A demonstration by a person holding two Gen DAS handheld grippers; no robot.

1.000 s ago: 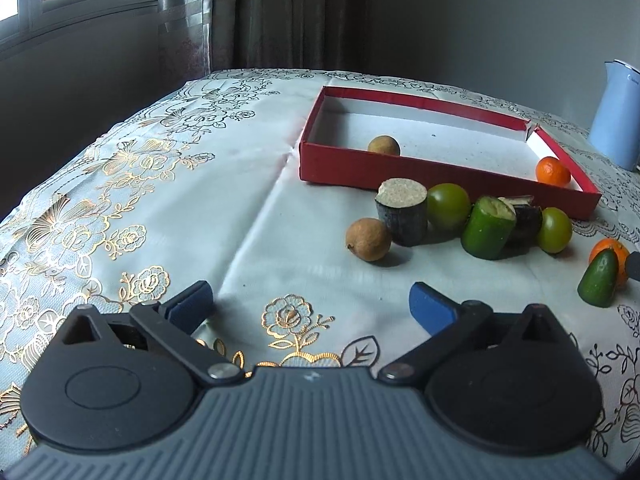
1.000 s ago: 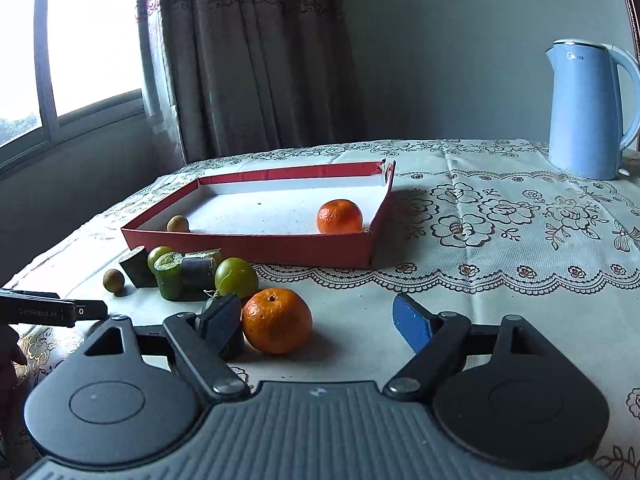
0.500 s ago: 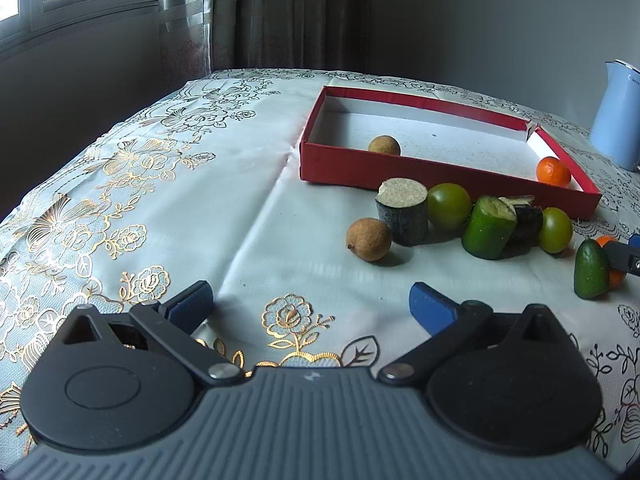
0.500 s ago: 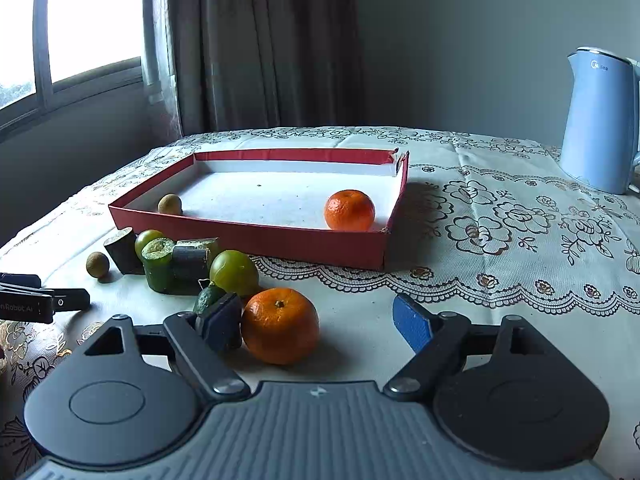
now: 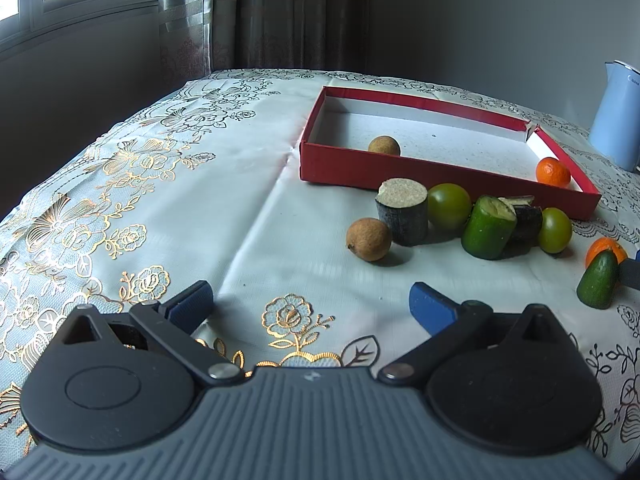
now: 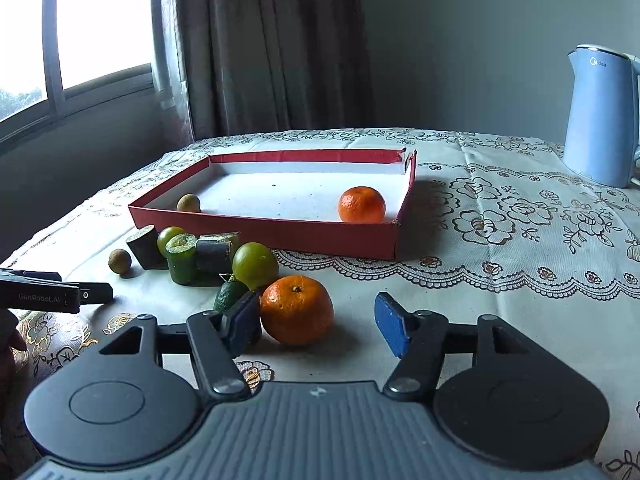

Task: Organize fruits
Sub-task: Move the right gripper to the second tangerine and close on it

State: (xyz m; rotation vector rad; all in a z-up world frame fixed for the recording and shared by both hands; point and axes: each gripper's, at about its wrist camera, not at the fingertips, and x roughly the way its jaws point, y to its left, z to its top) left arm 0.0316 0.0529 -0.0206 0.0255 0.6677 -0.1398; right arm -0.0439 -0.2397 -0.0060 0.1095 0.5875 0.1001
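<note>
Right gripper: jaws partly apart and just been closing, with a tangerine between them. The left pad sits against or just beside the fruit's left side; the right pad stands clear of it, so the fruit is not clamped and rests on the desk.

Left gripper: jaws wide apart, nothing between them, held low over the patterned cloth.

Red tray: on the desk beyond the loose fruit. It holds a second tangerine near its right front corner and a small brown longan near its left front wall.

Loose items on the desk in front of the tray (left wrist view, left to right): a brown longan, a dark cut cylinder with a pale top, a green round fruit, a green cut cylinder leaning on a dark piece, and another green round fruit.

A small dark green fruit lies just beside the right gripper's left pad.

Blue kettle: far right of the desk, well apart from the fruit.
</note>
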